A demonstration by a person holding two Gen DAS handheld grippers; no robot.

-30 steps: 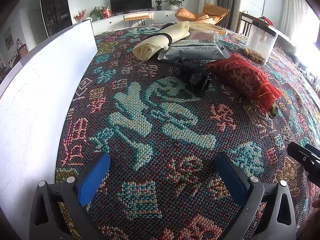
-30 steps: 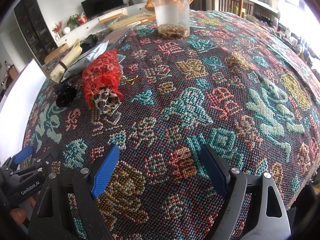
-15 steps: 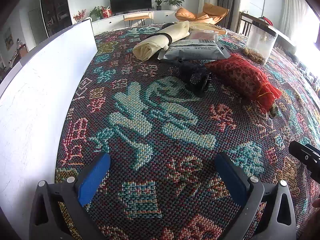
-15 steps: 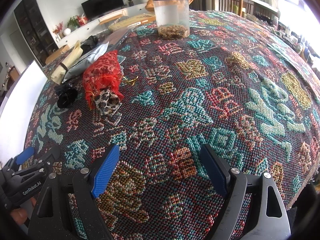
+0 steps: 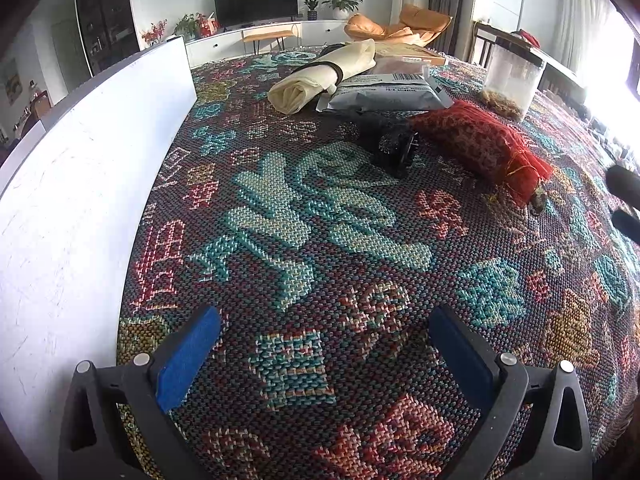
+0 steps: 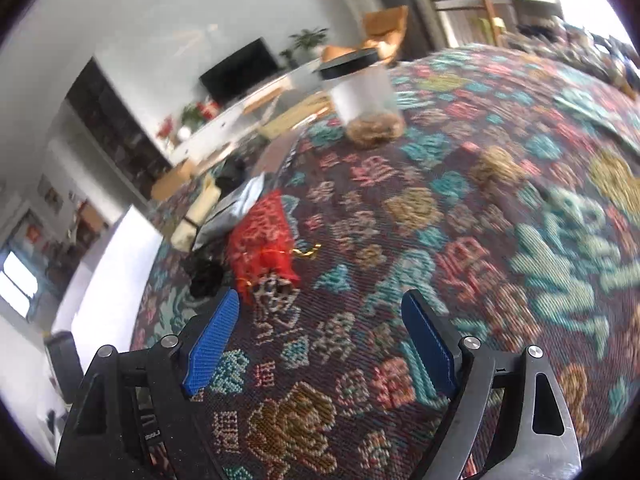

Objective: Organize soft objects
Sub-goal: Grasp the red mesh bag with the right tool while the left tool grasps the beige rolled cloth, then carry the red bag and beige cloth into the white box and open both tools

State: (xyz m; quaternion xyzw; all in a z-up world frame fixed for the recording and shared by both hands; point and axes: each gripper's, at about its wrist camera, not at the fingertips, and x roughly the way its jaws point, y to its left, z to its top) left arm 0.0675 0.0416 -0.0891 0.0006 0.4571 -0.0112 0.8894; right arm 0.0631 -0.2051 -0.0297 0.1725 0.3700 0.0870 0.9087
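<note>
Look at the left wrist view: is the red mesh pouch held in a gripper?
No, the red mesh pouch lies on the patterned cloth, untouched.

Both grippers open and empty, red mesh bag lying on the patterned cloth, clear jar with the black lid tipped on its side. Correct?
Not quite: the clear jar stands upright, as the right wrist view shows. The rest holds: left gripper and right gripper open and empty, red mesh bag lying on the patterned cloth.

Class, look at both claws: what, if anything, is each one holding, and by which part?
Nothing is held. The left claw and the right claw are both open over the patterned cloth, with nothing between their pads.
</note>
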